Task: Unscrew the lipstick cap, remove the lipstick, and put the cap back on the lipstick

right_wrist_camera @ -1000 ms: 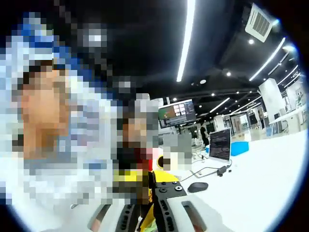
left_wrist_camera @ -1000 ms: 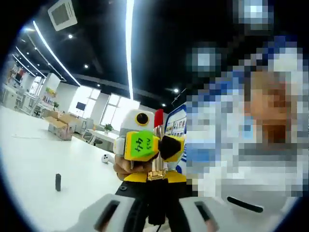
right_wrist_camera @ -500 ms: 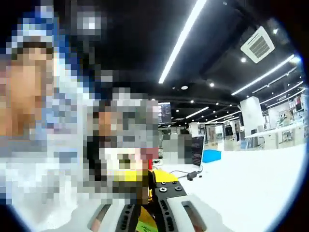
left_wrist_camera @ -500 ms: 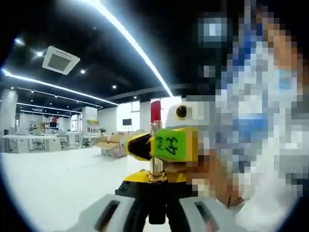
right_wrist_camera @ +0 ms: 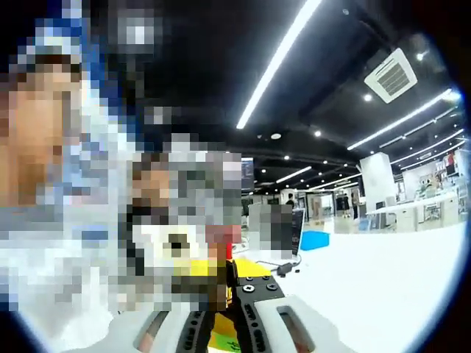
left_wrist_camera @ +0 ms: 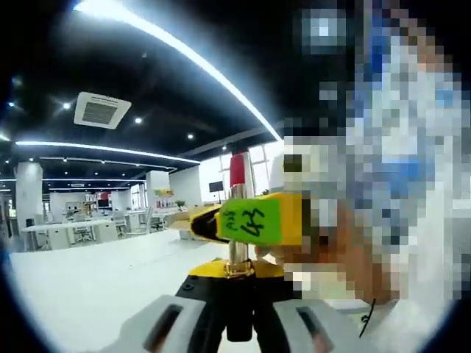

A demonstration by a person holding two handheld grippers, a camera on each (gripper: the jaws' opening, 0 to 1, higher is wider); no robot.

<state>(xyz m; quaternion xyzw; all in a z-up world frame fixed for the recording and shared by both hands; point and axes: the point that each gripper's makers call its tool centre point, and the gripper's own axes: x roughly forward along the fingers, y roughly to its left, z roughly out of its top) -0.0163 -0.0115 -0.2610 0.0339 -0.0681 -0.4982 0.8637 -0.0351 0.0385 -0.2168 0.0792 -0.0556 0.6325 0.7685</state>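
The lipstick [left_wrist_camera: 237, 170] stands upright in the left gripper view, its red tip bare above a gold tube and a black base. My left gripper [left_wrist_camera: 238, 298] is shut on the black base at the bottom centre. My right gripper [left_wrist_camera: 246, 220], with yellow jaws and a green label, crosses from the right and is shut on the gold tube just below the red tip. In the right gripper view, my right gripper [right_wrist_camera: 221, 312] rises from the bottom edge, and a bit of the red lipstick [right_wrist_camera: 229, 251] shows just above its jaws.
A person's hand [left_wrist_camera: 335, 254] holds the right gripper. A white table [left_wrist_camera: 81, 283] spreads to the left, with office desks far behind. In the right gripper view the white table [right_wrist_camera: 383, 279] carries a blue box [right_wrist_camera: 318, 240] and a cable [right_wrist_camera: 283, 269].
Both views have swung and rolled with the hands. Both grippers keep their hold on the lipstick, and the right gripper has turned about the tube from the left side to the right.
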